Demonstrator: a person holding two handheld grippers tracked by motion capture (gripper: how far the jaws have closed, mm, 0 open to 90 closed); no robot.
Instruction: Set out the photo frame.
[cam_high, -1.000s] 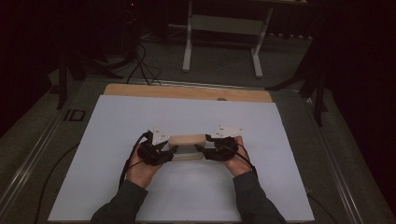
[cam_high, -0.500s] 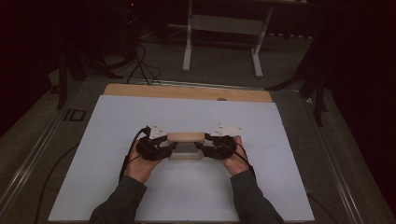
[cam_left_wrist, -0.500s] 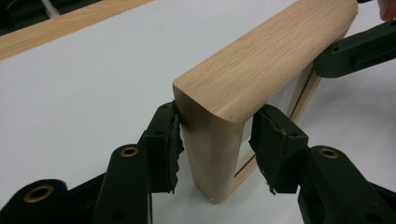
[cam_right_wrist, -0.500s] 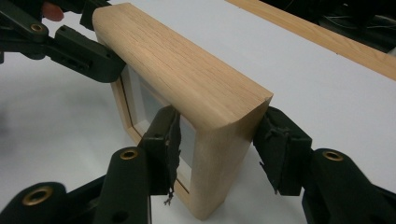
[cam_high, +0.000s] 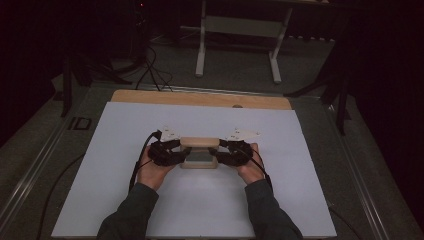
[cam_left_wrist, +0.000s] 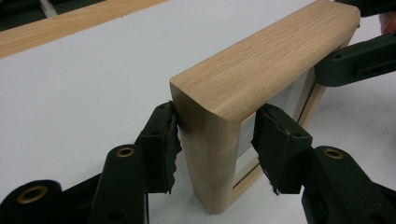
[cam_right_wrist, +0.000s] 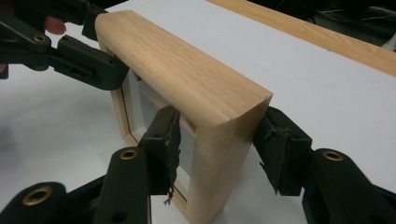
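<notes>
Both grippers flank wooden frame (cam_high: 199, 152) ends, jaws spread around it.
Left gripper (cam_left_wrist: 215, 140) jaws have just been opening, one pad touching; right gripper (cam_right_wrist: 219, 140) pads stand slightly off. Frame stands upright on white sheet (cam_high: 125, 125), mid-sheet.

Left hand-held gripper (cam_high: 176, 153) and right hand-held gripper (cam_high: 226, 155) face each other, jaws parted.

Wooden frame (cam_high: 199, 152): slight drift right on the white sheet (cam_high: 125, 125) across the last second. Left gripper (cam_high: 176, 152): jaws have just been opening around the frame's left end, right-hand pad now apart from the wood.
</notes>
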